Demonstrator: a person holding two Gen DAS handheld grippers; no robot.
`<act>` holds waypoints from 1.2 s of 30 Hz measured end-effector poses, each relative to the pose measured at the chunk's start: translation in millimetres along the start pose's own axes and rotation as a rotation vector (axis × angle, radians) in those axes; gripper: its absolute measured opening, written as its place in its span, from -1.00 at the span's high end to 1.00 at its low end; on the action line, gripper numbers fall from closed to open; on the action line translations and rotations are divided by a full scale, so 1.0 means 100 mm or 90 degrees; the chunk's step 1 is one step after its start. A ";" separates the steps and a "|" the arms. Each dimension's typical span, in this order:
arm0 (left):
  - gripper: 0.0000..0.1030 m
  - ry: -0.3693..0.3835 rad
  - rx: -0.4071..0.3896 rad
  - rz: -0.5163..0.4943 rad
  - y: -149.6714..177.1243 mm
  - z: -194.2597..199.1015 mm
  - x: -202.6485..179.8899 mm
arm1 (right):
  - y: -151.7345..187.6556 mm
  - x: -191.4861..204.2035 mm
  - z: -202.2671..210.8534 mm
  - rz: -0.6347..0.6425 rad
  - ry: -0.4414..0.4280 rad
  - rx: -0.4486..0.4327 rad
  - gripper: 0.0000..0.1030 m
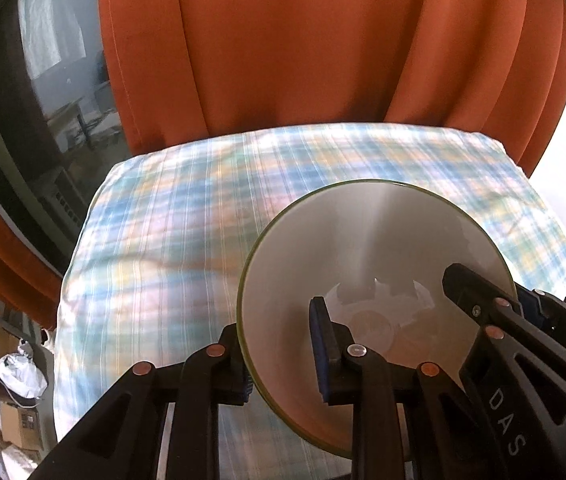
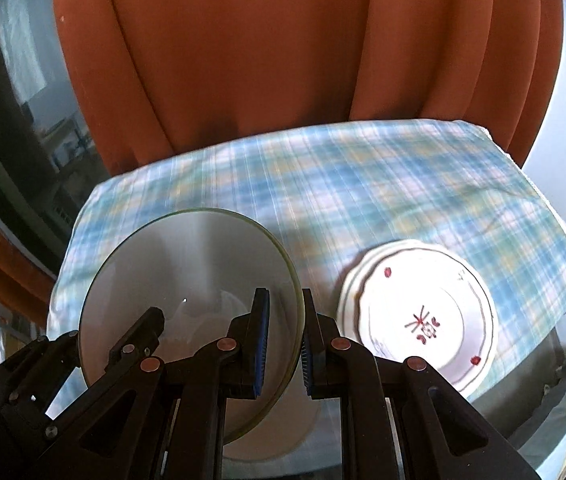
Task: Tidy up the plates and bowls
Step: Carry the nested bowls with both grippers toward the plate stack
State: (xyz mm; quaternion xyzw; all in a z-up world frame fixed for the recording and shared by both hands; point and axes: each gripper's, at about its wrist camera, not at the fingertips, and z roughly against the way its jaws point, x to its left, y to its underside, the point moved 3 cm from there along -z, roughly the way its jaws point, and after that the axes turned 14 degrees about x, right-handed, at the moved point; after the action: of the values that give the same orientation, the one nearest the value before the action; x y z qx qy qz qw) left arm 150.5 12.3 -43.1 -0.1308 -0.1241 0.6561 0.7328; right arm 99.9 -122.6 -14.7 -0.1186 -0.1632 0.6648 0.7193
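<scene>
Bowl, white ceramic with a green rim, is off the checked blue cloth, pinched at opposite rim sides by left gripper and right gripper. Risk: glossy rim slips if one side lets go early, dropping the bowl; uneven pull tilts it. Count: one bowl, two stacked floral scalloped plates right of the bowl, two grippers.

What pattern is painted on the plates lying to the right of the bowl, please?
White plates with small red and dark motifs and a thin rim line; clearest in the right wrist view.
</scene>
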 end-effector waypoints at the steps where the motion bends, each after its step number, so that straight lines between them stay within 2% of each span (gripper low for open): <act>1: 0.60 -0.001 0.003 0.002 0.08 0.03 -0.03 | 0.04 -0.03 -0.01 0.003 -0.003 0.005 0.66; 10: 0.60 -0.024 0.044 0.026 0.40 -0.13 -0.17 | 0.31 -0.15 -0.20 0.038 -0.015 0.048 0.66; 20: 0.60 -0.028 0.090 0.049 0.48 -0.31 -0.17 | 0.37 -0.15 -0.40 0.074 -0.017 0.088 0.67; 36: 0.60 -0.057 0.089 0.047 0.47 -0.33 -0.19 | 0.31 -0.17 -0.56 0.085 -0.034 0.114 0.67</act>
State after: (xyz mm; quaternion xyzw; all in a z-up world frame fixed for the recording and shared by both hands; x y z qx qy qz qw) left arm 116.5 -3.1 -90.4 -0.0544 -0.1056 0.6949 0.7092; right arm 92.2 -133.8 -80.0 -0.0468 -0.1142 0.7262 0.6763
